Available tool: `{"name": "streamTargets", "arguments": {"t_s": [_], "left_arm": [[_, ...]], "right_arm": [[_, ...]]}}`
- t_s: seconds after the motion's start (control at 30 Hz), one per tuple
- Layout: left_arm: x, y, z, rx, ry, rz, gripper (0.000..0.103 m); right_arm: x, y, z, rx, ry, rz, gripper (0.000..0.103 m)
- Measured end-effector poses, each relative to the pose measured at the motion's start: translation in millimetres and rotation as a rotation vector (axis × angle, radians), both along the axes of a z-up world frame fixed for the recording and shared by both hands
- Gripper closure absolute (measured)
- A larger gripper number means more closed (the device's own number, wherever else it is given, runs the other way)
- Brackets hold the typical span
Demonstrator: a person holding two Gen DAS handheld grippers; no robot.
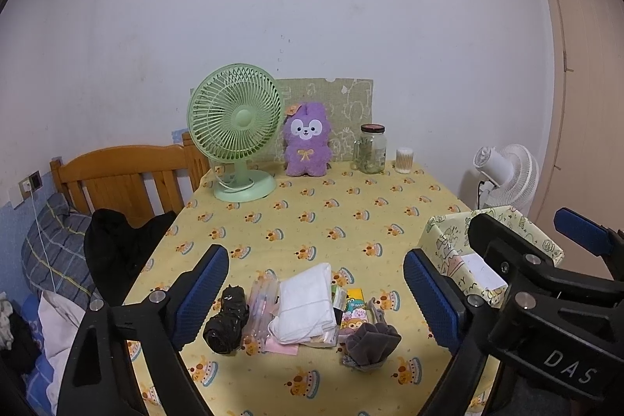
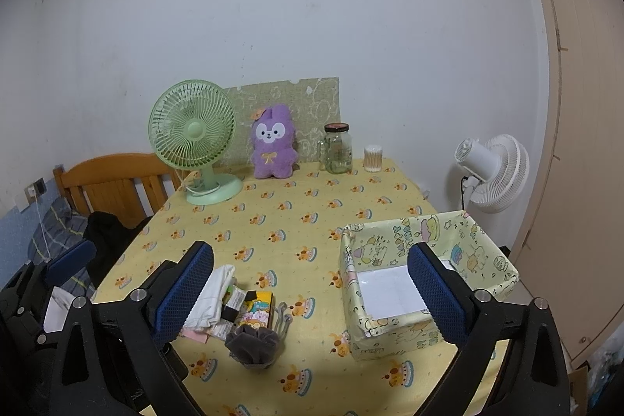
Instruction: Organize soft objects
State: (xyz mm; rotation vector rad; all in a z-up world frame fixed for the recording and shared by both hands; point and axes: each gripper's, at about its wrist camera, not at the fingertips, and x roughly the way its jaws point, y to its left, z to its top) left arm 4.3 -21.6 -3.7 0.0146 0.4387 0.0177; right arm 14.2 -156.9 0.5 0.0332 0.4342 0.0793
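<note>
While both grippers' fingers (image 1: pixel 433 303) (image 2: pixel 438 299) spread, crumpled grey sock (image 1: pixel 370 344) lies untouched — soft, ribbed.

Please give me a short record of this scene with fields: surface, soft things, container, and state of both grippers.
surface: table with yellow cloth
soft things: white cloth, grey sock, black bundle, lying together near the front edge
container: patterned box, open, on the right
left gripper: open, holds nothing
right gripper: open, holds nothing
</note>
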Motion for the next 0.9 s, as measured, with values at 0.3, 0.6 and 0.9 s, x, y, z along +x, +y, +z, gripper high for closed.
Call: {"name": "streamTargets", "arguments": {"t_s": [0.3,0.6,0.9], "left_arm": [[3.3,0.8,-14.1,0.001,0.026,-0.002,0.022],[10.0,4.0,-33.1,-0.020,0.048,-0.013,0.027],[25.1,6.5,-65.3,-0.033,0.121,-0.025,0.030]], "right_arm": [[6.6,5.6,-13.2,0.005,0.030,0.020,0.006],[11.3,10.6,-34.9,0.023,0.036,0.019,0.006],[24.5,18.8,-63.5,0.010,0.090,0.045,0.008]]}}
